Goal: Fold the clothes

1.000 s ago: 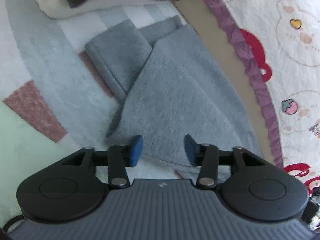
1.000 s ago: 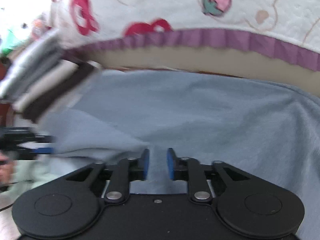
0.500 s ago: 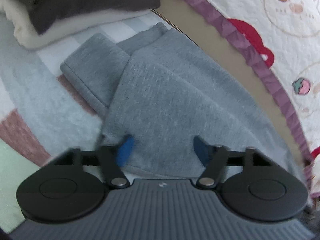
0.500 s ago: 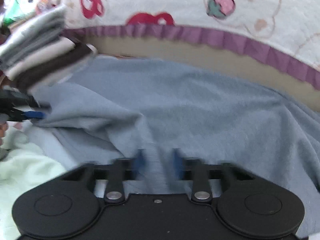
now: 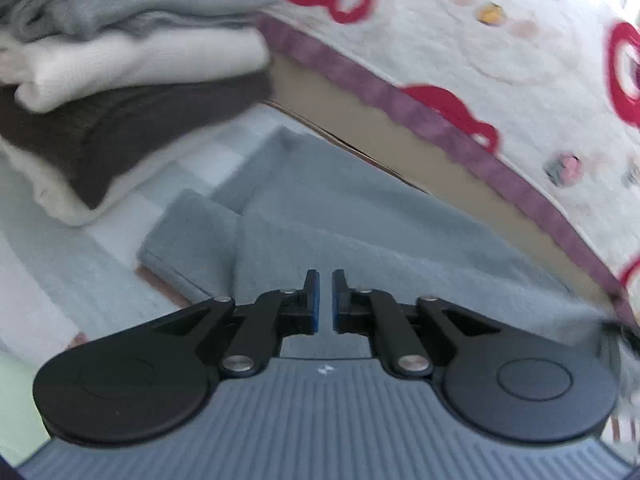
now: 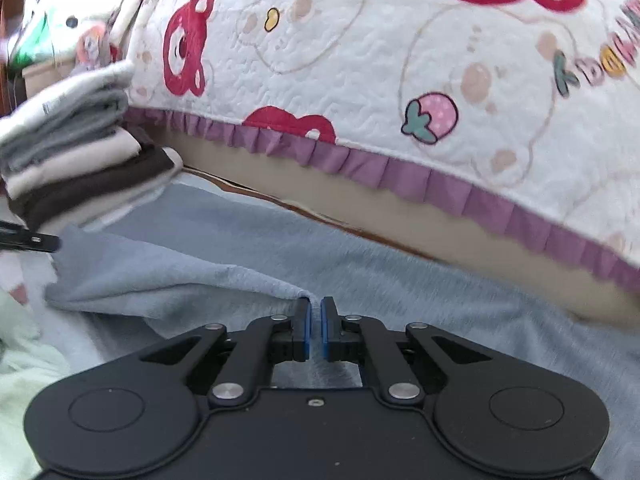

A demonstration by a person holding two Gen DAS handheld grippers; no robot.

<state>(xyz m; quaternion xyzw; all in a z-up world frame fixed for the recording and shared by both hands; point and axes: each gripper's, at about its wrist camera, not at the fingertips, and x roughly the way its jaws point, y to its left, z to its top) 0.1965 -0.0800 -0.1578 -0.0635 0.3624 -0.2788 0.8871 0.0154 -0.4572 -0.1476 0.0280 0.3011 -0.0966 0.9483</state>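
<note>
Grey fleece: one blue-grey garment (image 5: 360, 232) lies spread on the patterned blanket (image 5: 52, 264), its far edge against the bed base (image 6: 360, 200).
Long axis: it runs left to right along the bed's quilt (image 6: 360, 40), a folded-back flap lying towards the left.
Left tongs (image 5: 325, 300): pinched to a narrow slit with near-edge cloth between the blue pads, so holding the garment, I judge.
Right tongs (image 6: 315, 328): likewise nearly shut, clamped on a raised ridge of the garment's hem.
Nearer hand: both sit on the near edge, left at the left end, right further along; neither is closer.
Coming move, my read: the fold turns on carrying that near edge away towards the bed.
Count: one garment in hand; one stack of folded clothes (image 6: 76, 152) at the left, with about five layers showing.
</note>
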